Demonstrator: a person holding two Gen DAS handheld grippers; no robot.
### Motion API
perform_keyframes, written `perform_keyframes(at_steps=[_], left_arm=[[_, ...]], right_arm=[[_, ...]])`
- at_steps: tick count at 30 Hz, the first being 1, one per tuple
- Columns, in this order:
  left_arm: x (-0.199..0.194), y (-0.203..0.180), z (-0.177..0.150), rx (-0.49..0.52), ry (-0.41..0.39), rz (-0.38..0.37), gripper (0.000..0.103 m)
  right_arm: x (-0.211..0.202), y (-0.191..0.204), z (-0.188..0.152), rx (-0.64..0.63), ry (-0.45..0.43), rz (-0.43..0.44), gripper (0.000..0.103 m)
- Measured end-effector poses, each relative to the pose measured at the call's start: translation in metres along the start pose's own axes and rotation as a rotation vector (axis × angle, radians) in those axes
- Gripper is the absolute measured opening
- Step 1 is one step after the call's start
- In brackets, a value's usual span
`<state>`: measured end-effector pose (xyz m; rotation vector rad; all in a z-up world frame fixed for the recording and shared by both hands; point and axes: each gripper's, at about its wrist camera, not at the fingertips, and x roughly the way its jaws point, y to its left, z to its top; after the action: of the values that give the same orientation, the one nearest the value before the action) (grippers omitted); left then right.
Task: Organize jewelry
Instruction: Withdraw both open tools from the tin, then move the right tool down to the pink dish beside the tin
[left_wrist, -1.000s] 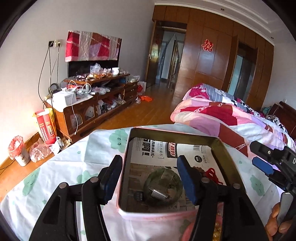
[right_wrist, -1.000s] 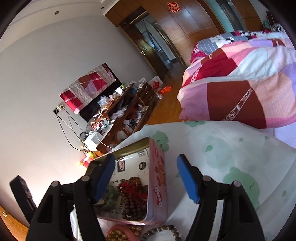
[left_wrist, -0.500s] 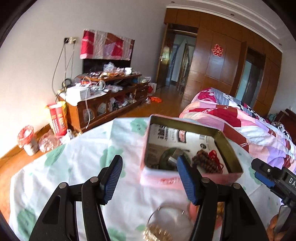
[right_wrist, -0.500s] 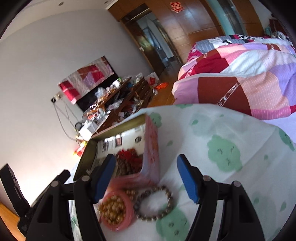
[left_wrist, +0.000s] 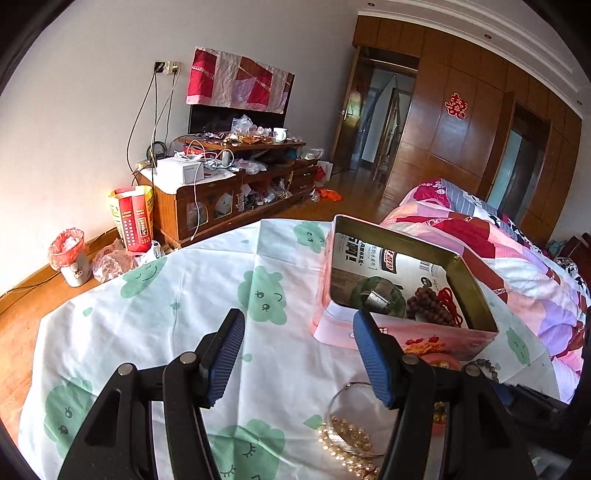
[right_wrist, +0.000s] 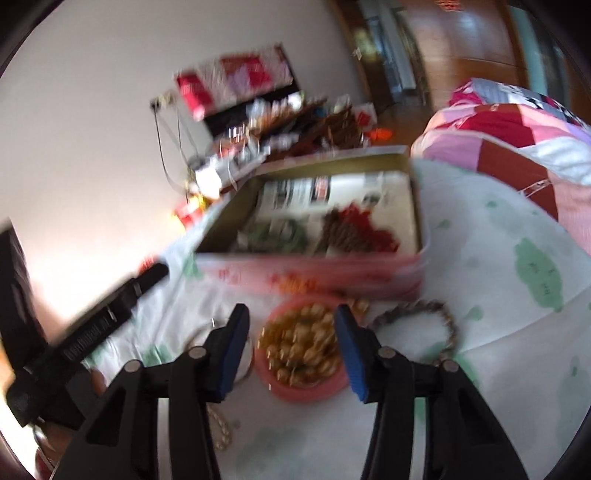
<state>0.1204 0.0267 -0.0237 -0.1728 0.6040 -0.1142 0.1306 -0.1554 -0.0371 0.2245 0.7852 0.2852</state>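
Right gripper (right_wrist: 291, 341) swung over pink dish (right_wrist: 301, 384), jaws closing; tin (right_wrist: 314, 275) long axis crosswise.

The white cloth with green cloud prints (left_wrist: 155, 314) lies bare ahead of and left of the left gripper (left_wrist: 297, 354), giving wide passage there. To its right the pink tin (left_wrist: 406, 338) walls off the way. In front of the tin, the pink dish of gold beads (right_wrist: 303, 347), the grey bead bracelet (right_wrist: 424, 325) and a pearl strand (left_wrist: 343, 443) crowd the cloth. The right gripper (right_wrist: 291, 347), jaws closing, hovers over the dish.
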Motion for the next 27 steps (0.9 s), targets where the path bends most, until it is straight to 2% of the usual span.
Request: perform_keyframes(at_steps=[3,6,8,9,11,14,17,20,21,24,25,26,27], left_arm=[[-0.001,-0.001,0.0,0.004,-0.002,-0.002,0.062],[-0.001,-0.002,0.0,0.011,-0.003,-0.003,0.062],[-0.002,-0.002,0.0,0.013,-0.005,-0.005,0.062],[-0.002,-0.002,0.0,0.014,-0.006,-0.005,0.062],[-0.001,-0.002,0.0,0.013,-0.005,-0.006,0.062],[-0.001,-0.003,0.0,0.013,-0.006,-0.006,0.062],[-0.001,-0.003,0.0,0.013,-0.005,-0.006,0.062],[-0.002,-0.002,0.0,0.015,-0.006,-0.006,0.062],[-0.002,-0.003,0.0,0.017,-0.007,-0.006,0.062],[-0.002,-0.004,0.0,0.02,-0.014,-0.009,0.062],[-0.002,-0.005,0.0,0.02,-0.015,-0.009,0.062],[-0.002,-0.005,0.0,0.019,-0.015,-0.008,0.062],[-0.002,-0.005,0.0,0.017,-0.015,-0.007,0.062]], right_arm=[[0.01,0.009,-0.005,-0.071,0.041,-0.062,0.048],[0.01,0.011,-0.007,-0.092,0.038,-0.082,0.046],[0.009,0.006,-0.007,-0.076,0.031,-0.083,0.024],[0.008,0.002,-0.007,-0.067,0.037,-0.071,0.022],[0.009,0.001,-0.005,-0.054,0.041,-0.036,0.002],[0.005,0.0,-0.005,-0.022,0.041,0.003,0.002],[-0.013,-0.005,-0.003,0.042,-0.022,0.107,0.002],[-0.032,-0.009,0.0,0.074,-0.092,0.123,0.002],[-0.035,-0.01,0.001,0.081,-0.108,0.112,0.003],[-0.028,-0.011,0.003,0.099,-0.082,0.12,0.023],[-0.024,-0.01,0.003,0.1,-0.061,0.126,0.043],[-0.02,-0.007,0.004,0.094,-0.051,0.122,0.054],[-0.018,-0.002,0.004,0.076,-0.053,0.107,0.07]])
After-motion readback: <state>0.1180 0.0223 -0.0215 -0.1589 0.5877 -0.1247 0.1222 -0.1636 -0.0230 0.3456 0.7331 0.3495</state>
